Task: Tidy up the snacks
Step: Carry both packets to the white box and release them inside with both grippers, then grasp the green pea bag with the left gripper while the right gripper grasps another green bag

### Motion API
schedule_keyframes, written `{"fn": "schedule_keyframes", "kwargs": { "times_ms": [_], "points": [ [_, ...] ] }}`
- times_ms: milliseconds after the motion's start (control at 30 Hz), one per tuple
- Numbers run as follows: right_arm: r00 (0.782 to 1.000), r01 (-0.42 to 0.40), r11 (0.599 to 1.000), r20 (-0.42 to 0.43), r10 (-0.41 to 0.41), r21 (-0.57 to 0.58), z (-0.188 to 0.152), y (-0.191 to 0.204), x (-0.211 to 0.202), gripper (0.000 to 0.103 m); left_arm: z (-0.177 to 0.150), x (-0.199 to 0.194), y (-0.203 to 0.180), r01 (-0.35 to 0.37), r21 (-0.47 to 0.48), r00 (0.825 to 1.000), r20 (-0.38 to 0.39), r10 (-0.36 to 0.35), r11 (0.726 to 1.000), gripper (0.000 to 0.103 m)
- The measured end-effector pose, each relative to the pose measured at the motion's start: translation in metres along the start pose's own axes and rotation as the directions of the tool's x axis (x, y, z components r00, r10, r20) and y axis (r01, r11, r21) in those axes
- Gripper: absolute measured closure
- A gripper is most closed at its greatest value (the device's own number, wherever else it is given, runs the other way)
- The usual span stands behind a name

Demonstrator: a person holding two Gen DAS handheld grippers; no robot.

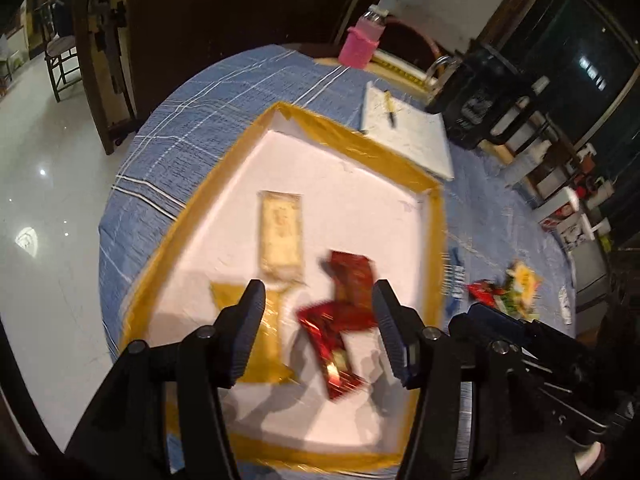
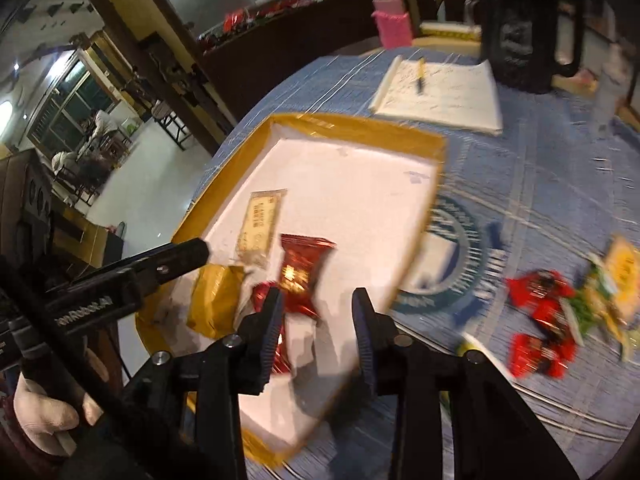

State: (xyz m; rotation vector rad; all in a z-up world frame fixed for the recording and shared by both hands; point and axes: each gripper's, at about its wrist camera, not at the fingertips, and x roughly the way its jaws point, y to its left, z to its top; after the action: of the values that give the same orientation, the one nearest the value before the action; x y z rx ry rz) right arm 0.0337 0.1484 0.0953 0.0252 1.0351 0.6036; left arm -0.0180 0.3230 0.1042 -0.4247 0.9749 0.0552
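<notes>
A white tray with a yellow-taped rim [image 1: 224, 168] [image 2: 224, 200] lies on the blue cloth. In it lie a pale wafer packet [image 1: 280, 232] [image 2: 262, 220], a gold packet [image 1: 268, 344] [image 2: 214, 300] and two red packets [image 1: 352, 276] [image 1: 332, 344] [image 2: 302, 268]. My left gripper [image 1: 318, 304] is open and empty above the red packets. My right gripper [image 2: 316, 312] is open and empty over the tray's near right part. A pile of loose snacks, red [image 2: 540, 292] and yellow-green [image 2: 612, 288] [image 1: 516, 284], lies on the cloth right of the tray.
A notepad with a pen [image 1: 404, 128] [image 2: 440, 92], a pink-sleeved bottle [image 1: 362, 40] [image 2: 392, 24] and a black jug [image 2: 524, 28] [image 1: 476, 100] stand at the table's far side. The table edge drops to a tiled floor [image 1: 52, 184] on the left.
</notes>
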Motion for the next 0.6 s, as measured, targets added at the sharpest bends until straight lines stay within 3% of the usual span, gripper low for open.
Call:
{"fn": "schedule_keyframes", "kwargs": {
  "times_ms": [233, 433, 600],
  "points": [
    [0.993, 0.103, 0.994, 0.063, -0.105, 0.025, -0.029, -0.048, -0.053, 0.062, -0.038, -0.032, -0.067, 0.072, 0.031, 0.995, 0.065, -0.074, 0.997, 0.046],
    [0.971, 0.213, 0.976, 0.104, -0.217, 0.052, -0.061, -0.102, -0.094, 0.060, -0.058, -0.035, -0.119, 0.090, 0.104, 0.996, 0.012, -0.092, 0.991, 0.045],
    [0.951, 0.289, 0.950, 0.078, -0.298, 0.116, -0.093, -0.159, -0.116, 0.060, -0.075, -0.028, -0.149, 0.099, 0.133, 0.995, -0.024, -0.097, 0.986, 0.043]
  ]
}}
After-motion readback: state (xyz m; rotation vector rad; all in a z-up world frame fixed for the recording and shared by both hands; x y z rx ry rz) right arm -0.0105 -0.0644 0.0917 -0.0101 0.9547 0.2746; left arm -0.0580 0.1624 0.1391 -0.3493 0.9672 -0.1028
